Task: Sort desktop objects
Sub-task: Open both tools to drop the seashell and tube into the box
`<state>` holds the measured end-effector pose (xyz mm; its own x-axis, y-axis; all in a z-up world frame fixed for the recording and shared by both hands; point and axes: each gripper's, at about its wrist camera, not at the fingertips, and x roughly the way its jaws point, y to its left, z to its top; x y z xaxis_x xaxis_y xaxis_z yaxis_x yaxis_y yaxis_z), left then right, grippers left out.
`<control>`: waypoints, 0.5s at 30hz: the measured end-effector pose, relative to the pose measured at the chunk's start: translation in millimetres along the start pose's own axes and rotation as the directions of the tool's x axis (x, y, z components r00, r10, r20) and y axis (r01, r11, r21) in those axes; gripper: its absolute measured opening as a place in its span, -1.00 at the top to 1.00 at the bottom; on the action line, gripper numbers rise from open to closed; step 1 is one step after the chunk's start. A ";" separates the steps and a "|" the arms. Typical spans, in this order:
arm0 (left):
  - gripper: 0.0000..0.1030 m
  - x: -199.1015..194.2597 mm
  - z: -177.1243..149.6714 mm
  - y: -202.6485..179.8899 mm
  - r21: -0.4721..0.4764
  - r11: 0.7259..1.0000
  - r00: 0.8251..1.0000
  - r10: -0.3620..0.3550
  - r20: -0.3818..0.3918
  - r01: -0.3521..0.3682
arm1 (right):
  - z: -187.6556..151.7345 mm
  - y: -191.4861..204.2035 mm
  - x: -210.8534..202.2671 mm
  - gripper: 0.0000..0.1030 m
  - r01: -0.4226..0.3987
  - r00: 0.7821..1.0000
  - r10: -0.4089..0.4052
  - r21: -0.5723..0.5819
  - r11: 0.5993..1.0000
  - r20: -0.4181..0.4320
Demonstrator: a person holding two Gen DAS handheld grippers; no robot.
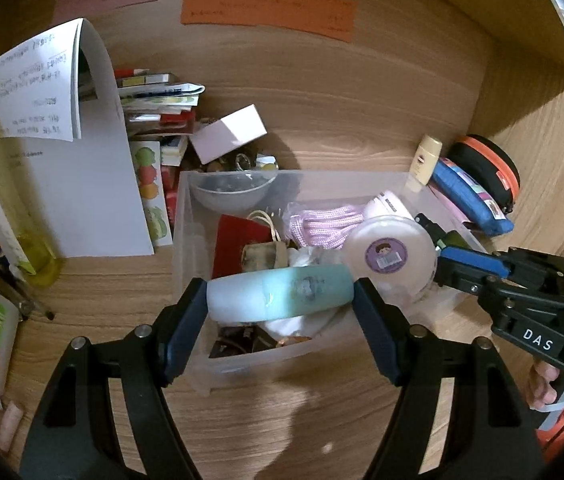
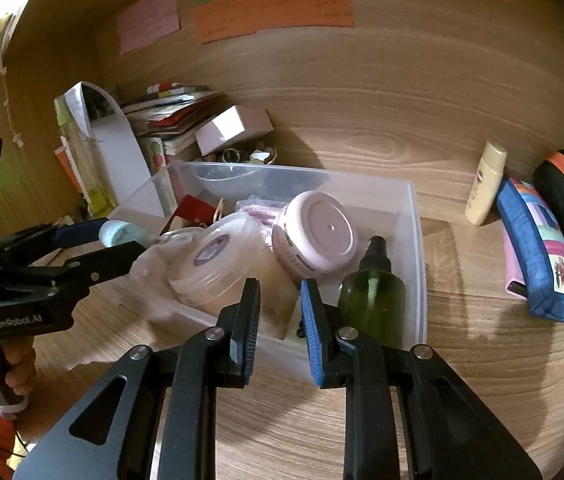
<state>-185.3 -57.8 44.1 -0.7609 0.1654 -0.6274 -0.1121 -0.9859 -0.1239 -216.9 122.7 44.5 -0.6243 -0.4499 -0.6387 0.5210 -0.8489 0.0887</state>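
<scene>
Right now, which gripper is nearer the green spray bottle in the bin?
Right. The right gripper sits just beside the green spray bottle, empty; the left gripper holds a teal tube across the bin.

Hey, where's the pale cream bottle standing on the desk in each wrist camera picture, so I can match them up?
Left wrist view: the cream bottle stands right of centre, beyond the clear bin's far right corner.
Right wrist view: it stands far right, apart from the bin.
Shared landmark: the blue pouch right beside the bottle in both views.
</scene>
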 end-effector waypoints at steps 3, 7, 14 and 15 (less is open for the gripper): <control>-0.42 -0.6 -0.4 -0.2 0.001 1.000 1.000 0.002 -0.002 -0.002 | -0.5 0.1 -0.7 0.55 0.006 1.000 -0.006 -0.002 1.000 0.004; -0.42 -7.4 0.6 2.3 -0.017 1.000 1.000 -0.016 0.000 0.016 | -1.7 1.3 -4.7 0.45 0.019 1.000 -0.019 -0.009 1.000 0.019; -0.43 -17.0 -0.9 2.8 -0.028 0.999 1.000 -0.020 0.002 0.020 | -1.4 9.1 -14.6 0.30 0.034 0.998 -0.033 -0.034 0.999 0.046; -0.43 -19.2 -1.6 2.8 -0.027 0.999 1.000 -0.018 0.003 0.018 | -1.6 10.4 -17.4 0.29 0.042 0.998 -0.040 -0.038 0.998 0.052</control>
<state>-170.0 -63.7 54.6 -0.7608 0.1831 -0.6226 -0.1085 -0.9818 -0.1561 -199.7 122.1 55.3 -0.6740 -0.4297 -0.6010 0.5163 -0.8558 0.0328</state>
